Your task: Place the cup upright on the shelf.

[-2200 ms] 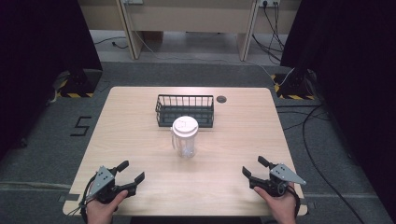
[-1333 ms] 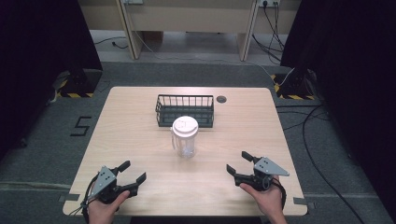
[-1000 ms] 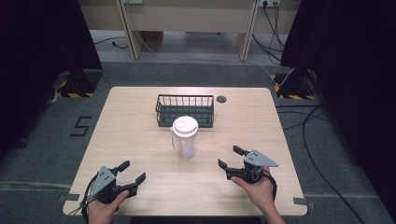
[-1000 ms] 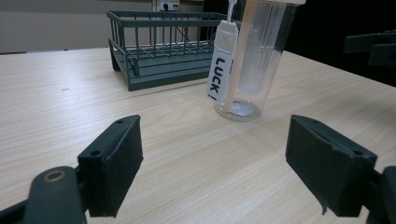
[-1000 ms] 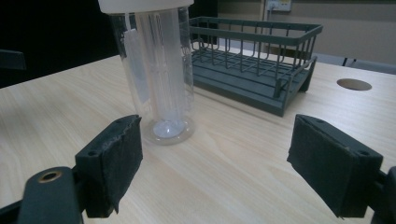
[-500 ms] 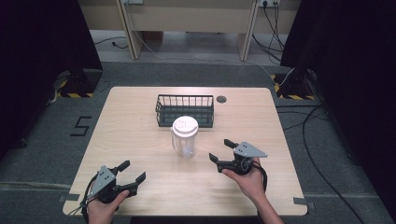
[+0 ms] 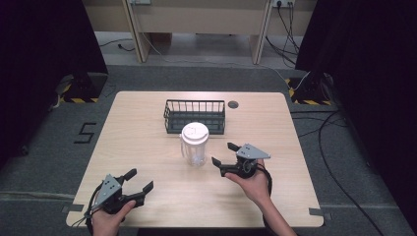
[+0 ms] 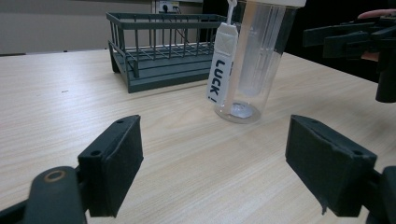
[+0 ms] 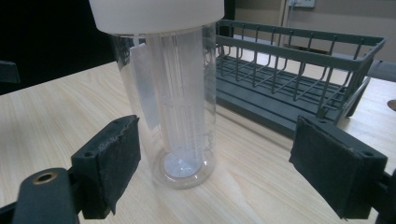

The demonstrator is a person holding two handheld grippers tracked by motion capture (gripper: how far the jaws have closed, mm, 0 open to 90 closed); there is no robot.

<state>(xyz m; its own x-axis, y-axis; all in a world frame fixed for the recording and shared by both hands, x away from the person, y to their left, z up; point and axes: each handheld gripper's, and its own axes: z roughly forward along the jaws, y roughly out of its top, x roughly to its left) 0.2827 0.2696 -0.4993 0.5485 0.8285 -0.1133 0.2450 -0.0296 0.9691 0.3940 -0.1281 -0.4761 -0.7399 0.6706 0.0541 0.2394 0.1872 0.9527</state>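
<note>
**Right gripper closing in on clear tumbler**

The right gripper (image 7: 222, 160) is hovering just beside a clear plastic tumbler (image 7: 194, 144), its fingers (image 9: 114, 161) spread wide and gripping nothing. The tumbler is standing upright near the middle of the wooden surface (image 7: 137, 142), capped by a white lid (image 7: 195, 132), with a white tag (image 8: 222, 64) reading "LUCK!" hanging down its side. Just behind it sits a dark wire basket (image 7: 194, 116), apart from the tumbler and holding nothing that can be seen.

In the right gripper view the tumbler is standing between and a little beyond the two pads, nearer the left-hand one, and not yet touched by either. The left gripper (image 7: 139, 180) is resting low at the near left corner of the surface, well apart from the tumbler, its fingers (image 8: 112, 164) likewise released.

The step in hand appears to be the approach for a grasp. The next move is likely calling for the right gripper to be pushed forward until the tumbler's wall sits squarely between the pads, then closed gently around the body below the lid; an off-centre squeeze could tip the tall, light container.
</note>
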